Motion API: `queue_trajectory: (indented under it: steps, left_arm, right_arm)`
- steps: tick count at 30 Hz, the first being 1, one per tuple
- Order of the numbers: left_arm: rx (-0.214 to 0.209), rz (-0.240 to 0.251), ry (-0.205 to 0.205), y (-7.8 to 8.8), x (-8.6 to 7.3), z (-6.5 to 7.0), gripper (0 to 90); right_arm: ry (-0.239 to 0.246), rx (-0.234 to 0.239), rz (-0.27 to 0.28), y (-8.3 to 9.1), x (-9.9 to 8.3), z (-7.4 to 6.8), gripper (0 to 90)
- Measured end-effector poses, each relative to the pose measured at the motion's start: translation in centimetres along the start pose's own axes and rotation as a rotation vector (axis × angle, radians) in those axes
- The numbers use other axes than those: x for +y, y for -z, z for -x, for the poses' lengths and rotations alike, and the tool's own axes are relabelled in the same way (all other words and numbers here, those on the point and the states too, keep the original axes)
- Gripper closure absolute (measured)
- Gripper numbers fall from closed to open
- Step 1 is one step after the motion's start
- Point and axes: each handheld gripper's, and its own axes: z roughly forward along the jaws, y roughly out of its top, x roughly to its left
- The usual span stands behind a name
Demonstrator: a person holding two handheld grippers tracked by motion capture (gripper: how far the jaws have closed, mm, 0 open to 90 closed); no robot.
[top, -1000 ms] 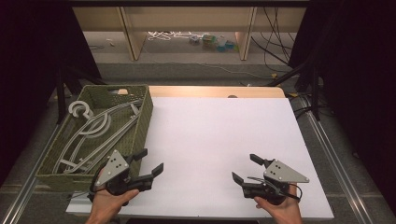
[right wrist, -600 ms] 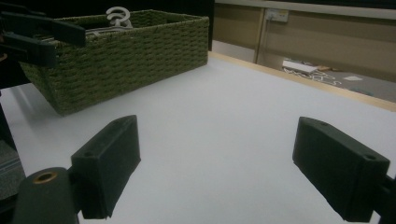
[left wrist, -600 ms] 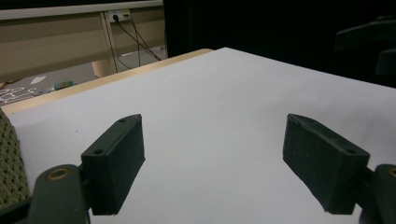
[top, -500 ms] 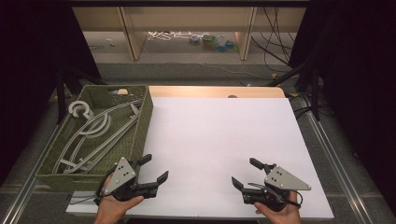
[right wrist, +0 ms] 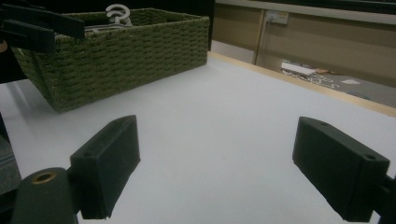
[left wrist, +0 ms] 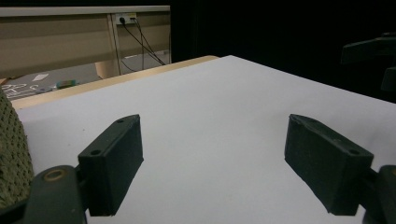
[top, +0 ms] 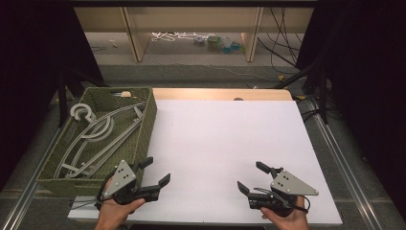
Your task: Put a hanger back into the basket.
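Note:
A green woven basket (top: 149, 120) stands at the table's left and holds several pale grey clothes hangers (top: 95, 136). My left gripper (top: 156, 171) hovers low over the white tabletop (top: 225, 143) just off the basket's near right corner. It is open, its jaws have just been opening, and nothing is between them (left wrist: 212, 158). My right gripper (top: 251, 176) sits near the front edge at the right, open and empty (right wrist: 217, 163). In the right gripper view the basket (right wrist: 121, 56) lies ahead, with a hanger hook (right wrist: 117, 11) above its rim.
A wooden strip (top: 220, 93) runs along the table's far edge. Beyond it are shelf legs and cables on the floor (top: 191, 38). Metal rails (top: 335, 153) flank the table. The left gripper's jaws (right wrist: 42, 25) show at the top left of the right gripper view.
My left gripper has shifted a little to the right and its jaws stand slightly wider. The right gripper has kept still.

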Motion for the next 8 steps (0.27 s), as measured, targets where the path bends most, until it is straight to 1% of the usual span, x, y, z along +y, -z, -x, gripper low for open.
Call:
queue_trajectory:
  steps: [3, 4, 5, 6, 8]
  left_arm:
    - [-0.009, 0.006, -0.001, -0.19, -0.08, 0.00, 19.3]
    - [-0.004, -0.004, -0.006, -0.15, -0.07, 0.03, 19.3]
    - [-0.006, -0.004, -0.010, -0.17, -0.08, 0.06, 19.3]
    - [-0.006, -0.003, 0.008, -0.19, -0.12, 0.20, 19.3]
    - [-0.008, -0.001, 0.006, -0.17, -0.11, 0.21, 19.3]
  right_arm:
    - [-0.003, 0.006, 0.003, -0.15, -0.08, 0.04, 15.7]
    - [-0.001, 0.000, 0.005, -0.13, -0.09, 0.06, 15.7]
    - [-0.001, 0.003, -0.001, -0.10, -0.08, 0.09, 15.7]
    - [-0.002, 0.005, 0.002, -0.14, -0.09, 0.10, 15.6]
    - [0.000, 0.001, -0.001, -0.12, -0.08, 0.12, 15.7]
